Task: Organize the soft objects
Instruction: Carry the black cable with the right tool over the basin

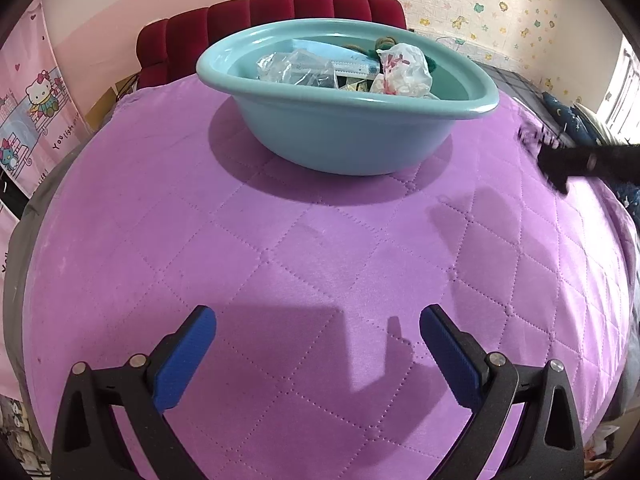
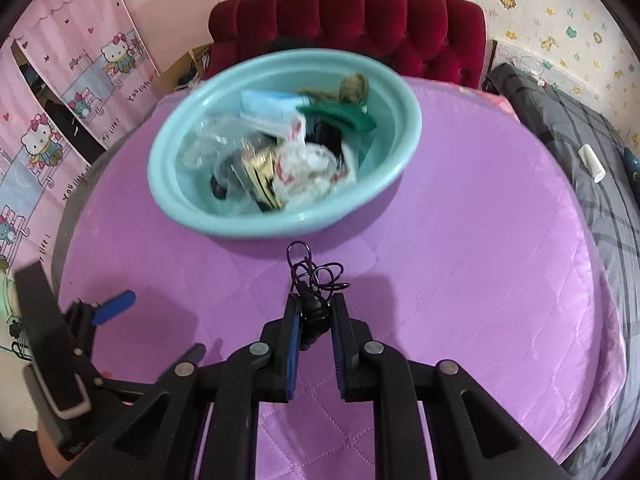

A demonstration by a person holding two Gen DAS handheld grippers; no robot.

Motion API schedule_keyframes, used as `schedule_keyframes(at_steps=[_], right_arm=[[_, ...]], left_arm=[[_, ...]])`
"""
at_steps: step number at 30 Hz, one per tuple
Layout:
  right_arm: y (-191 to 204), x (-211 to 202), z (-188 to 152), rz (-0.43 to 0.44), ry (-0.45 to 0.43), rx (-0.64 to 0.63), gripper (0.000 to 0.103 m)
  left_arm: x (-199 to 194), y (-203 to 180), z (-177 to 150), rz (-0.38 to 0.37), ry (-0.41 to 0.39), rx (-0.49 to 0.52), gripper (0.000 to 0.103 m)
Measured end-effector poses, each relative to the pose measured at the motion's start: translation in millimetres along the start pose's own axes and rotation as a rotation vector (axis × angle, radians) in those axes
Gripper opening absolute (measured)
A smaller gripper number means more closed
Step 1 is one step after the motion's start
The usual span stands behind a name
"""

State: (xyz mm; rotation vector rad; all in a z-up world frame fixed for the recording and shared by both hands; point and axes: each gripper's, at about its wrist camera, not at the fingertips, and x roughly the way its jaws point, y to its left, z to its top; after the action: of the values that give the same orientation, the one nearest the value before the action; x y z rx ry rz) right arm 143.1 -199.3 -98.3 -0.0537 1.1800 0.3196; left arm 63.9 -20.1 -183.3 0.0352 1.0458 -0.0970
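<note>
A light blue basin (image 1: 340, 136) stands on the purple quilted mat (image 1: 280, 260) and holds plastic bags, a blue packet, a green cloth and other soft items. It also shows in the right wrist view (image 2: 192, 208). My left gripper (image 1: 318, 322) is open and empty, low over the mat in front of the basin. My right gripper (image 2: 316, 300) is shut on a tangled dark purple cord (image 2: 316, 276) and holds it above the mat just in front of the basin. The right gripper shows blurred at the right edge of the left wrist view (image 1: 560, 156).
A red tufted headboard (image 2: 348, 20) stands behind the basin. A grey checked blanket (image 2: 580, 128) with a white tube (image 2: 592, 162) lies to the right. Pink cartoon curtains (image 2: 60, 100) hang at the left. The left gripper shows at the lower left of the right wrist view (image 2: 112, 306).
</note>
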Motion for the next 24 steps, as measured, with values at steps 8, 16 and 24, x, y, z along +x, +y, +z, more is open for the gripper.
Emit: schedule_keyframes(at_steps=[8, 16, 24], right_arm=[[5, -23, 34, 0.008, -0.057, -0.029, 0.014], [18, -17, 68, 0.028, -0.084, -0.064, 0.014], [32, 4, 97, 0.047, -0.088, -0.082, 0.014]], left_arm=[[2, 3, 0, 0.015, -0.007, -0.008, 0.103], [6, 4, -4, 0.031, -0.012, -0.009, 0.103], [5, 6, -7, 0.029, -0.005, -0.035, 0.103]])
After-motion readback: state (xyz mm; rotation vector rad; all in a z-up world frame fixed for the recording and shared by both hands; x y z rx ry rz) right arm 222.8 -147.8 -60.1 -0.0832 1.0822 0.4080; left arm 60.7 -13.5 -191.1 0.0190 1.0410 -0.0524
